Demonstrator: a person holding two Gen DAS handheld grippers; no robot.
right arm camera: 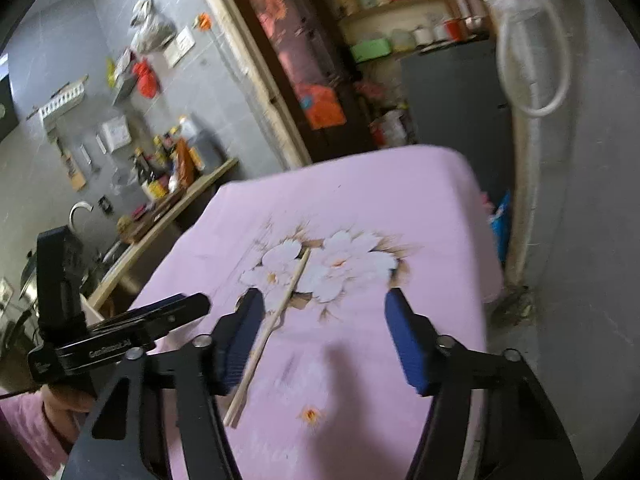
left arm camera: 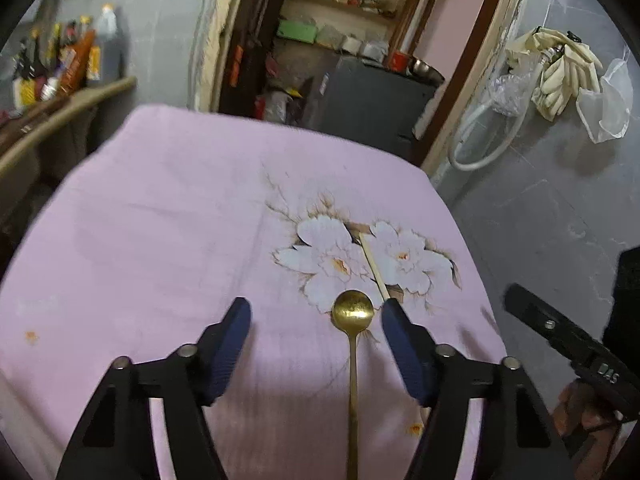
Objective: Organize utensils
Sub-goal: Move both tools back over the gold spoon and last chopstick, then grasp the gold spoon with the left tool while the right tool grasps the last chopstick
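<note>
A gold spoon (left arm camera: pixel 353 344) lies on the pink flowered tablecloth (left arm camera: pixel 160 220), bowl away from me, handle running toward the camera. My left gripper (left arm camera: pixel 316 314) is open above it, the spoon nearer its right finger. A pair of wooden chopsticks (left arm camera: pixel 374 266) lies slanted across the flower print, its near end by the right fingertip. In the right wrist view the chopsticks (right arm camera: pixel 276 320) run from the flowers down past the left finger. My right gripper (right arm camera: pixel 324 308) is open and empty above the cloth (right arm camera: pixel 400 208). The spoon is hidden in that view.
The other gripper shows as a black body at the right edge (left arm camera: pixel 568 344) and at the left (right arm camera: pixel 100 336). A wooden counter with bottles (left arm camera: pixel 68 60) stands to the left. A doorway with shelves (left arm camera: pixel 340 20) is behind the table. Grey tiled floor lies to the right.
</note>
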